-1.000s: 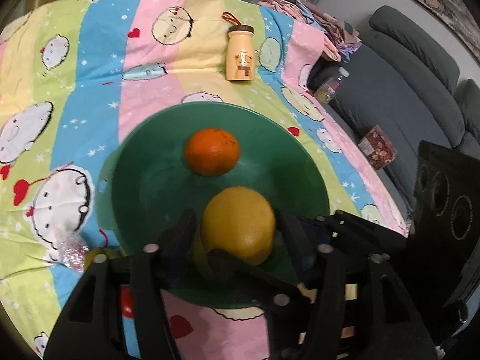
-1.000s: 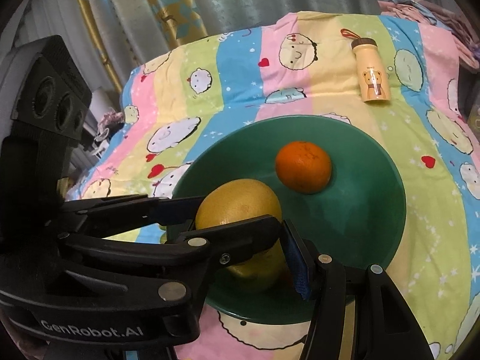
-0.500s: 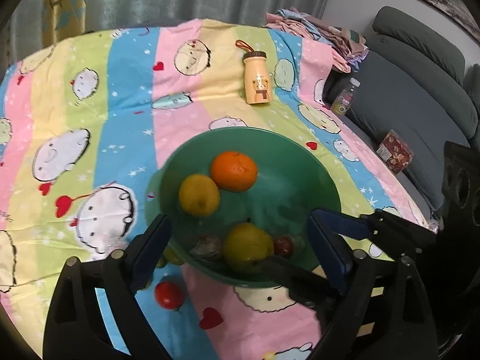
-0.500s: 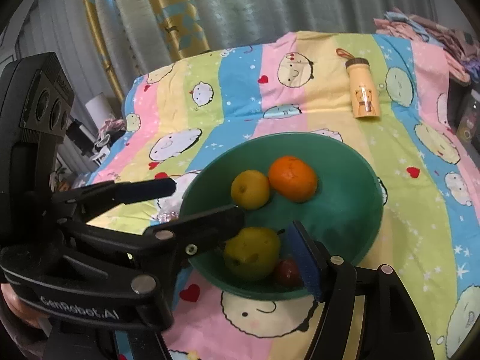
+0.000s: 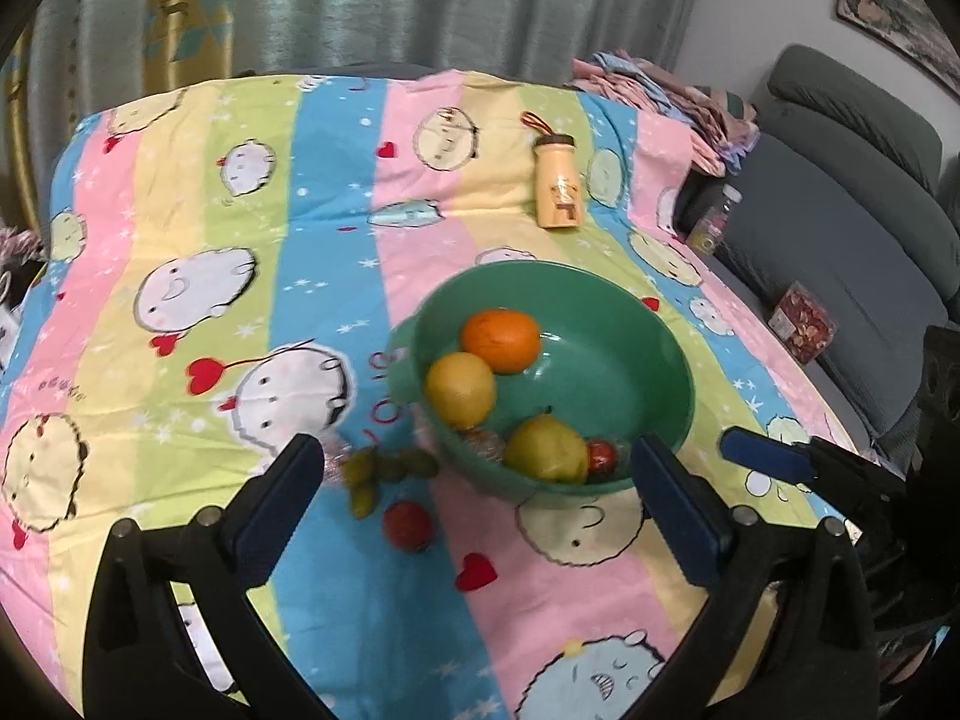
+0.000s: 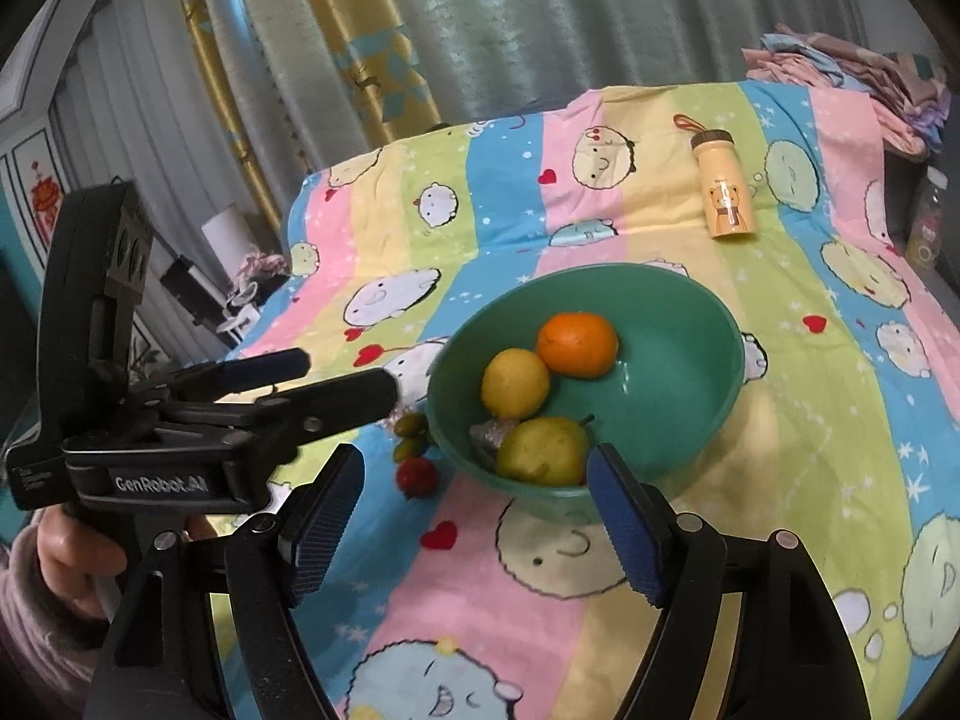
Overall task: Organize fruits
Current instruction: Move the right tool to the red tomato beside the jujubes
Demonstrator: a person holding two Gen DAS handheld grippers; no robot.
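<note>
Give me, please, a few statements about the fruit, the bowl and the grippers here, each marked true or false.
1. The orange lies inside the green bowl. True.
2. The red fruit on the cloth lies inside the bowl. False: it lies on the cloth outside, near the green grapes.
3. The left gripper holds the pear. False: its jaws are open and empty.
4. The yellow bottle stands beyond the bowl. True.
5. The right gripper is open. True.

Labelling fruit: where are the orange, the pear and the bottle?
orange (image 5: 501,340), left wrist view, middle of its peel.
pear (image 6: 543,450), right wrist view, middle of its body.
bottle (image 6: 726,199), right wrist view, bear picture.
</note>
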